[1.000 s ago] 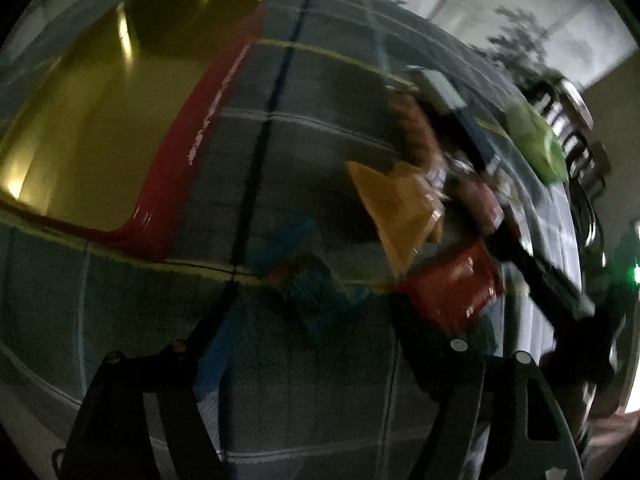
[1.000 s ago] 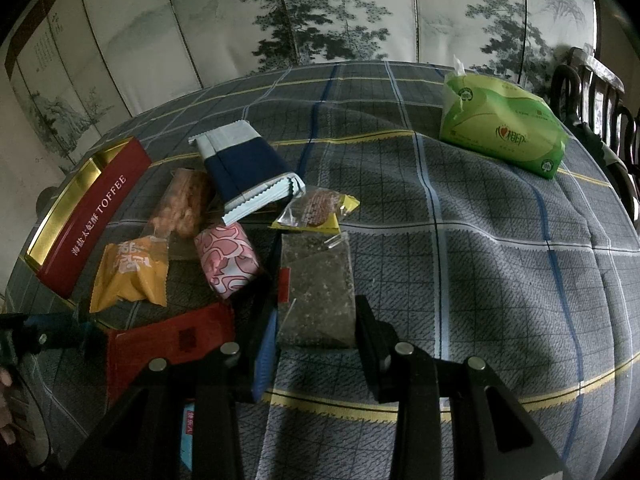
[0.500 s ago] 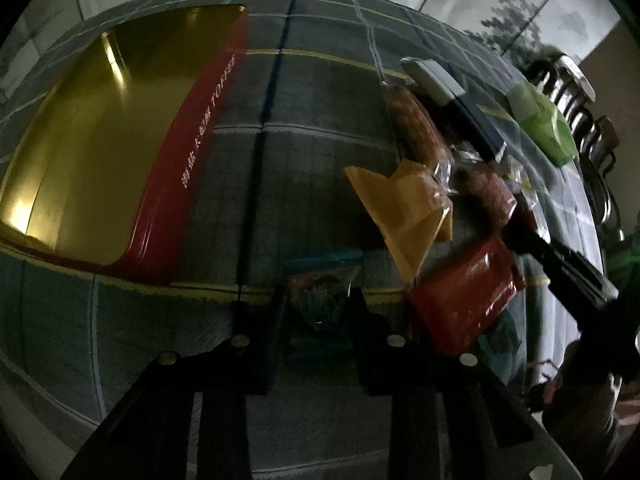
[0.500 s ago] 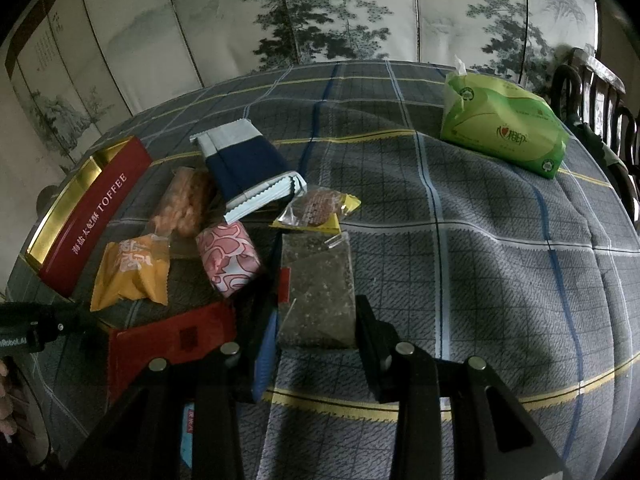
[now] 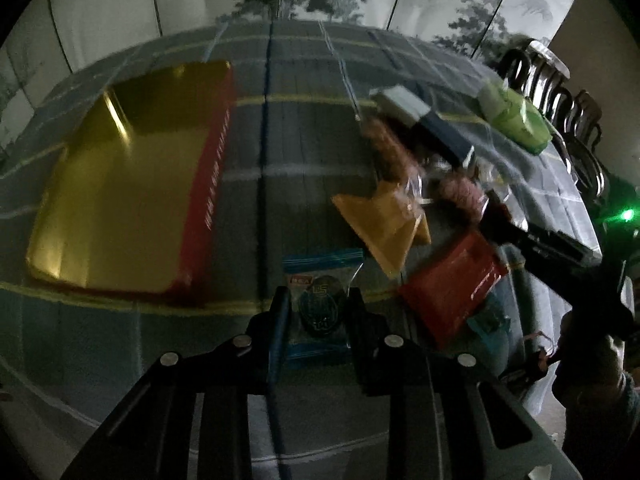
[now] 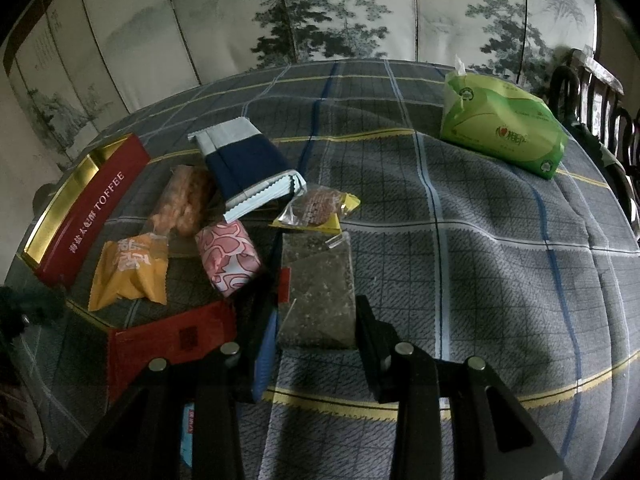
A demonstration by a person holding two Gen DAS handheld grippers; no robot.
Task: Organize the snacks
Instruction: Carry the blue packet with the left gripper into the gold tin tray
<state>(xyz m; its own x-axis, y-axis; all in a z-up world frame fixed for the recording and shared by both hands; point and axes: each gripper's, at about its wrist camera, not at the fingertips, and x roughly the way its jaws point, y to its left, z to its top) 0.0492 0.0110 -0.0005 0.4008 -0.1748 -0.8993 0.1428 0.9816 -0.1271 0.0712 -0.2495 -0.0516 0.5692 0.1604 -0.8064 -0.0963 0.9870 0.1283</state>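
Snack lot, plaid-covered bench (image 6: 480, 240). Left gripper (image 5: 316, 312): fingers closed on blue sachet (image 5: 320, 300), seemingly clear of the cloth, likely bound for open toffee tin (image 5: 120, 184) alongside. Right gripper (image 6: 316, 312): fingers pinching dark seed bar (image 6: 320, 288), apparently awaiting its turn. Remaining packets near tin.

My left claw (image 5: 316, 312) is closed on a small clear snack packet with blue edges and a dark round print (image 5: 320, 308); its two black fingers (image 5: 280, 320) press the packet from both sides. To the left lies an open red rectangular tin with a shiny gold inside (image 5: 120, 184) on the grey checked cloth of the bench (image 5: 296, 140). To the right I see a yellow wrapped snack (image 5: 384, 224) and a red flat packet (image 5: 452, 292), near each other. Behind them is a green soft tissue pack (image 5: 516, 120). The picture is blurred.
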